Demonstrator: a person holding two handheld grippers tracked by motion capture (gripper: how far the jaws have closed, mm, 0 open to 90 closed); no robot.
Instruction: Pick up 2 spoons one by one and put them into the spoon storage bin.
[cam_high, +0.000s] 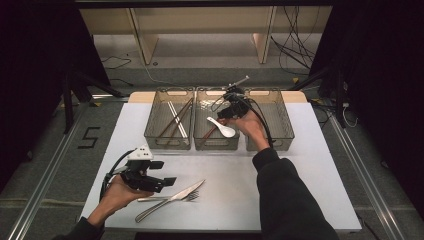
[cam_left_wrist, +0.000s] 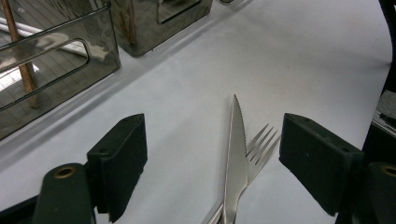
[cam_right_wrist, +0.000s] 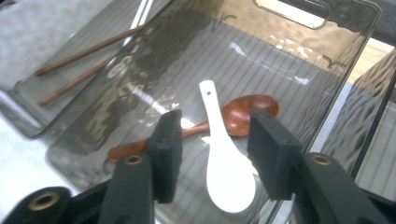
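Hovering over the middle bin (cam_high: 216, 145), the right gripper (cam_high: 226, 111) stood with jaws spread in the high view, the white spoon (cam_high: 223, 129) lying free in that bin across a brown spoon (cam_high: 210, 132). Chopsticks (cam_high: 176, 120) lay in the bin left of it.

In the left gripper view, the left gripper (cam_left_wrist: 212, 158) was spread wide and pinched nothing; a knife (cam_left_wrist: 235, 154) lay across a fork (cam_left_wrist: 259, 147), well in front of the bins.

In the right gripper view, the white spoon (cam_right_wrist: 223, 158) lay between the parted pads (cam_right_wrist: 271, 154), untouched. It appeared glazed, stiff, light, slippery and chip-prone; the narrow handle would offer the surest hold.
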